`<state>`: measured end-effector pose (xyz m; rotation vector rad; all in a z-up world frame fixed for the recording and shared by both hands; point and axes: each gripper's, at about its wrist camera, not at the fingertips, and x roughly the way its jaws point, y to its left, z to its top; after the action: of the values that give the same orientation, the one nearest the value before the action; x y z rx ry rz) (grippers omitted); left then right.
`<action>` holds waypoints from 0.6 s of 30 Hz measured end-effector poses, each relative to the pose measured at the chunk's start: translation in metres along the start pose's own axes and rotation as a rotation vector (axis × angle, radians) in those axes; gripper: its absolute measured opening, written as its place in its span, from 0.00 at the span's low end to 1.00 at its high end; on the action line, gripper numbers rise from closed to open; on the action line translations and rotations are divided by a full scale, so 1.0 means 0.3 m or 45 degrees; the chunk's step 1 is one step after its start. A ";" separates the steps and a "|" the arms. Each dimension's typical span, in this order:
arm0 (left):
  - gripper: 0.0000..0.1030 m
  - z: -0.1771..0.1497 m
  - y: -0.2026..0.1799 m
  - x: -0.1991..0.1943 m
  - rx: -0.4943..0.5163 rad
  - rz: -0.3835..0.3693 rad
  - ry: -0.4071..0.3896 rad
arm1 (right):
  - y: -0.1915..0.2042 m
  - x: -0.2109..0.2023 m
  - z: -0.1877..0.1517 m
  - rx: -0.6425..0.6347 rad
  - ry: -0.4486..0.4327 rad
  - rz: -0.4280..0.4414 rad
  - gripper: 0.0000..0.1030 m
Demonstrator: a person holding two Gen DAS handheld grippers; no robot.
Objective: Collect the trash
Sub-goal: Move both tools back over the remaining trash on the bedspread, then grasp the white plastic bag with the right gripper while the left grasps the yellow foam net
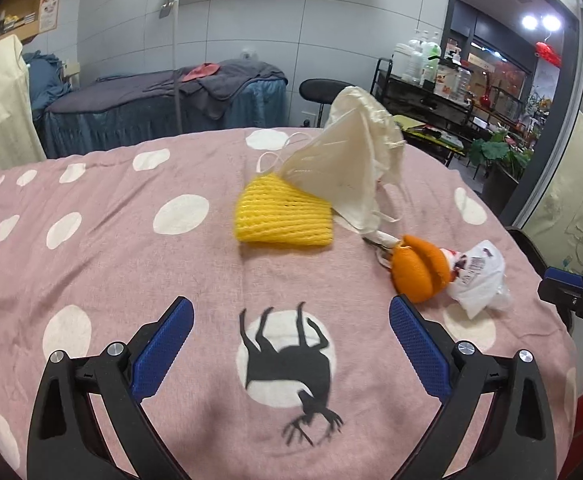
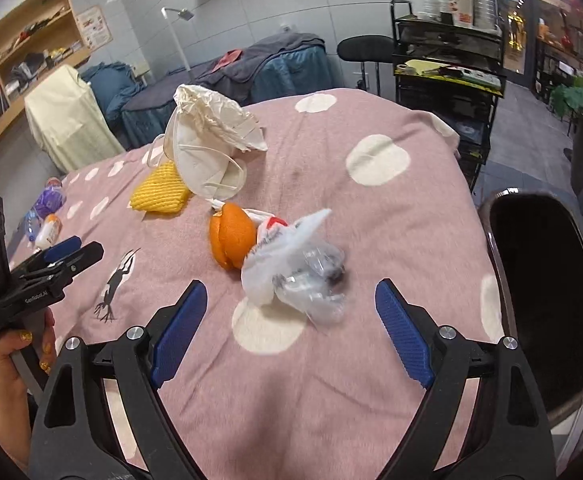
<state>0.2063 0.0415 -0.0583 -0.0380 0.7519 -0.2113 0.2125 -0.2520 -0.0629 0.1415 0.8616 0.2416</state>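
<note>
Trash lies on a pink dotted bed cover (image 1: 103, 208) (image 2: 371, 216): a yellow foam net (image 1: 285, 216) (image 2: 159, 194), a white face mask with crumpled paper (image 1: 351, 160) (image 2: 207, 148), an orange peel (image 1: 421, 270) (image 2: 229, 238) and a crumpled clear plastic wrapper (image 1: 479, 280) (image 2: 295, 276). My left gripper (image 1: 291, 316) is open above the cover, short of the net. My right gripper (image 2: 291, 304) is open too, with the wrapper lying just ahead between its fingers, untouched. The left gripper (image 2: 63, 252) shows in the right wrist view, held by a hand (image 2: 15, 356).
A black bin or chair (image 2: 547, 300) stands at the bed's right edge. Small bottles and a purple item (image 2: 49, 216) lie at the far left of the cover. A black trolley (image 2: 447, 76), a stool (image 2: 365, 50) and a second bed (image 1: 163, 108) stand behind.
</note>
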 end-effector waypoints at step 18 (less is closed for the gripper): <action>0.82 0.190 0.140 0.282 -0.090 -0.023 0.077 | 0.055 0.230 0.113 -0.171 0.181 -0.156 0.37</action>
<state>0.3126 0.0630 -0.0782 -0.1056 0.8191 -0.2039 0.2790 -0.2187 -0.0881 -0.0540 0.9887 0.1958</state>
